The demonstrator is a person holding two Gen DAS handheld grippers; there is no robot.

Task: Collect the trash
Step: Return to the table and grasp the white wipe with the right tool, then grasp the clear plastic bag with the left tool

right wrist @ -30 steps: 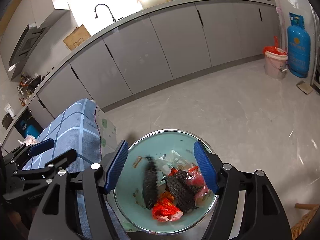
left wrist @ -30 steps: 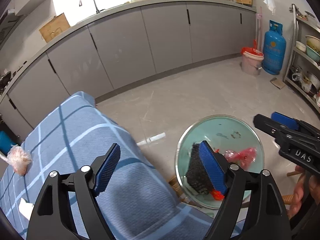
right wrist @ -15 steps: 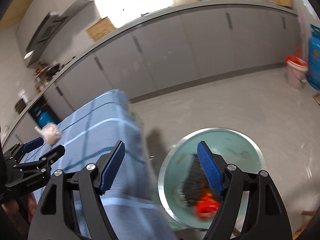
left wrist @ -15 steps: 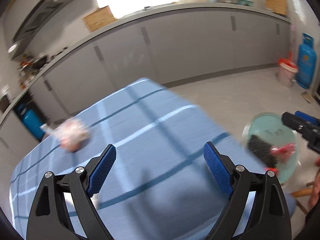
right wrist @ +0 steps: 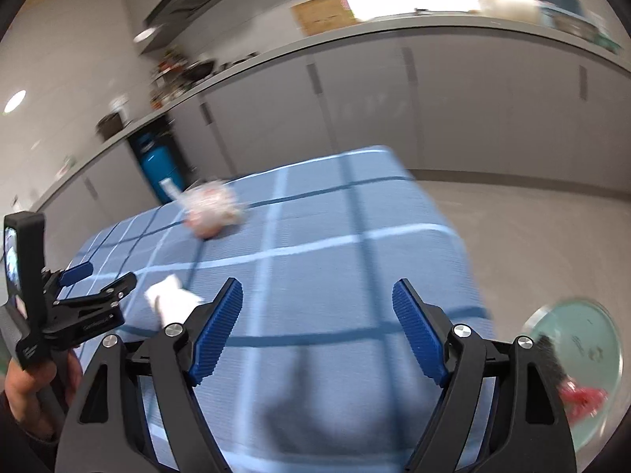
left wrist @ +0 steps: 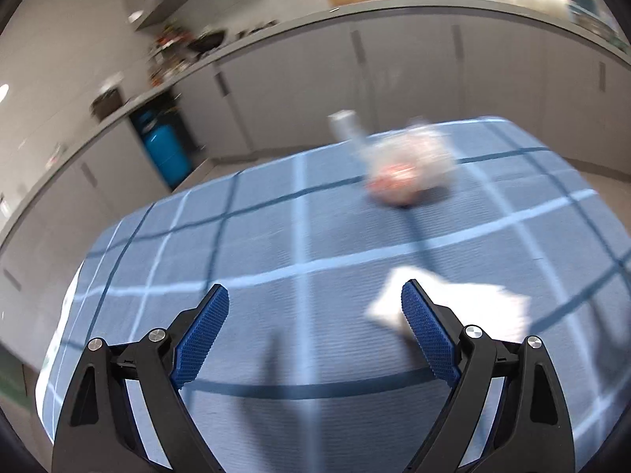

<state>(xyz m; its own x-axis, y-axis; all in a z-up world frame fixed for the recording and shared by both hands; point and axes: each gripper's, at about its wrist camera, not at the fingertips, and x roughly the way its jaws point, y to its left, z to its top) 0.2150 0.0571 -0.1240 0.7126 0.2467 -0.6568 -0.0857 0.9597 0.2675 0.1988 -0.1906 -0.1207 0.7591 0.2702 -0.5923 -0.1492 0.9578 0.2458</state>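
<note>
A clear plastic bag with pink-orange contents (left wrist: 406, 169) lies at the far side of the blue checked tablecloth (left wrist: 276, 244); it also shows in the right wrist view (right wrist: 211, 209). A crumpled white paper (left wrist: 457, 303) lies on the cloth beside my left gripper's right finger, also seen from the right wrist (right wrist: 171, 299). My left gripper (left wrist: 315, 331) is open and empty above the cloth. My right gripper (right wrist: 317, 331) is open and empty over the table's near edge. The metal trash bowl (right wrist: 591, 339) with black and red trash sits low at the right.
Grey kitchen cabinets (left wrist: 414, 75) curve behind the table. A blue gas cylinder (left wrist: 165, 149) stands in a gap under the counter. Bare tiled floor (right wrist: 544, 236) lies right of the table. The view is motion-blurred.
Both grippers have swung left from the trash bowl to over the table. The bag and the white paper have come into the middle of view. Both stay open.
</note>
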